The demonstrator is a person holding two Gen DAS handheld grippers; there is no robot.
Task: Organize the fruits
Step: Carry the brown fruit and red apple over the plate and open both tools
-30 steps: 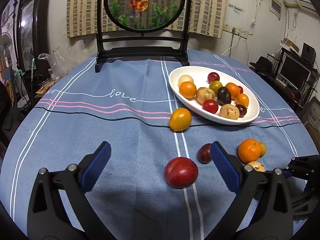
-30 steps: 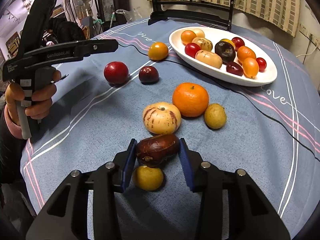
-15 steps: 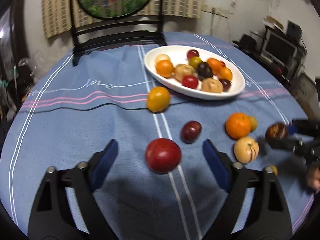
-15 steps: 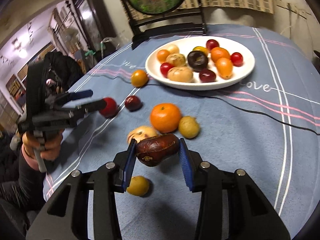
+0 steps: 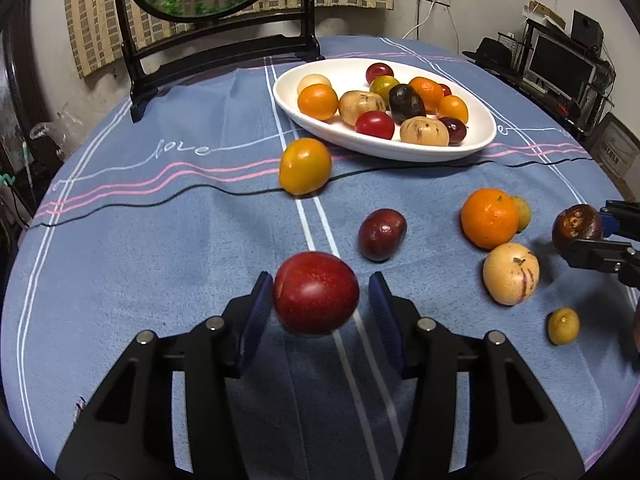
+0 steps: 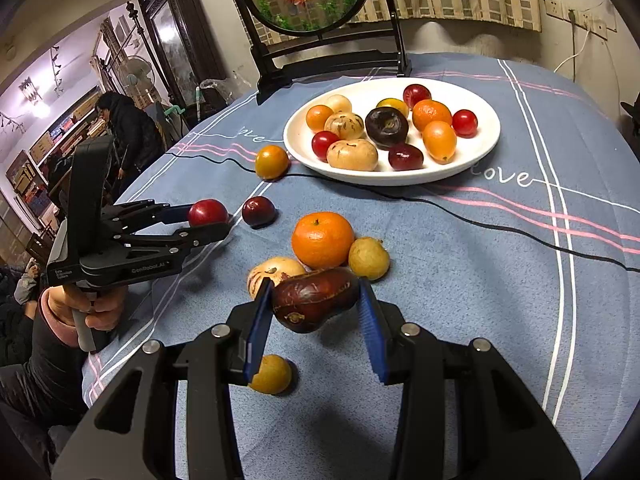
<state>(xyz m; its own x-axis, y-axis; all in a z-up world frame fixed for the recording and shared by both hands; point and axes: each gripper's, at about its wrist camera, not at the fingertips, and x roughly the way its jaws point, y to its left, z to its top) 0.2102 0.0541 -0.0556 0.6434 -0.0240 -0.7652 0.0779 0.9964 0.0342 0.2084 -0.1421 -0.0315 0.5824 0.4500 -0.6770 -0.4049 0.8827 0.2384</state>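
Note:
A red round fruit (image 5: 316, 298) lies on the blue tablecloth between the blue pads of my left gripper (image 5: 320, 284). Its jaws are closing: the left pad touches the fruit and a thin gap shows at the right pad. My right gripper (image 6: 315, 286) is shut on a dark brown fruit (image 6: 316, 300), held above the cloth. The left wrist view shows that fruit (image 5: 576, 226) at the far right. A white oval plate (image 5: 400, 148) with several fruits stands further back. The right wrist view shows my left gripper (image 6: 208, 220) around the red fruit (image 6: 208, 212).
Loose on the cloth lie a mandarin (image 5: 489, 218), a dark plum (image 5: 382, 234), a yellow-orange fruit (image 5: 305, 166), a pale striped fruit (image 5: 510, 274) and a small yellow fruit (image 5: 563, 326). A round goldfish screen (image 5: 216, 36) stands at the back. A person (image 6: 124, 128) stands far left.
My left gripper came down over the red fruit and its jaws narrowed from wide apart to close around it. My right gripper lifted the brown fruit above the cloth, still shut on it.

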